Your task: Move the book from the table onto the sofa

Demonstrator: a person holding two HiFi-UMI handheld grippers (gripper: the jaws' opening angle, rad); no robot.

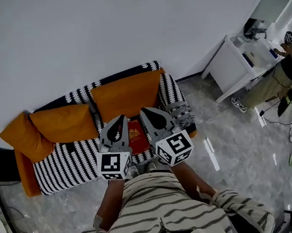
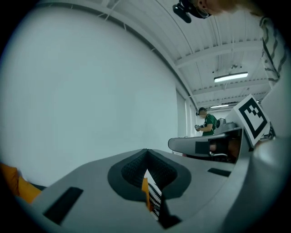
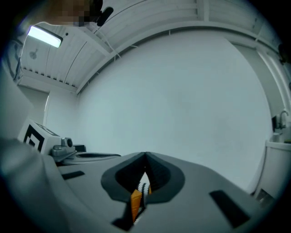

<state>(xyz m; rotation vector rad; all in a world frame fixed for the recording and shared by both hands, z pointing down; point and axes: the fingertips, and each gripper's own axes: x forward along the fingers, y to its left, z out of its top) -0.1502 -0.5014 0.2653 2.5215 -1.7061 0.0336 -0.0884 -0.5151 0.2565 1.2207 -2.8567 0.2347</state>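
Observation:
A red book (image 1: 136, 136) lies flat on the seat of the black-and-white striped sofa (image 1: 66, 162), in front of the orange back cushions. My left gripper (image 1: 120, 119) and right gripper (image 1: 145, 111) are held side by side above it, one over each edge of the book, both pointing toward the sofa back. Both are shut with nothing between the jaws. In the left gripper view the left gripper (image 2: 147, 153) faces the pale wall, its tips together. The right gripper view shows the right gripper (image 3: 145, 156) the same way, with only a sliver of sofa visible below the tips.
Orange cushions (image 1: 64, 123) line the sofa back and its left arm. A white table (image 1: 231, 66) stands at the right with a person (image 1: 270, 85) beside it. Grey marble floor (image 1: 235, 144) surrounds the sofa. Another person (image 2: 208, 124) stands far off in the left gripper view.

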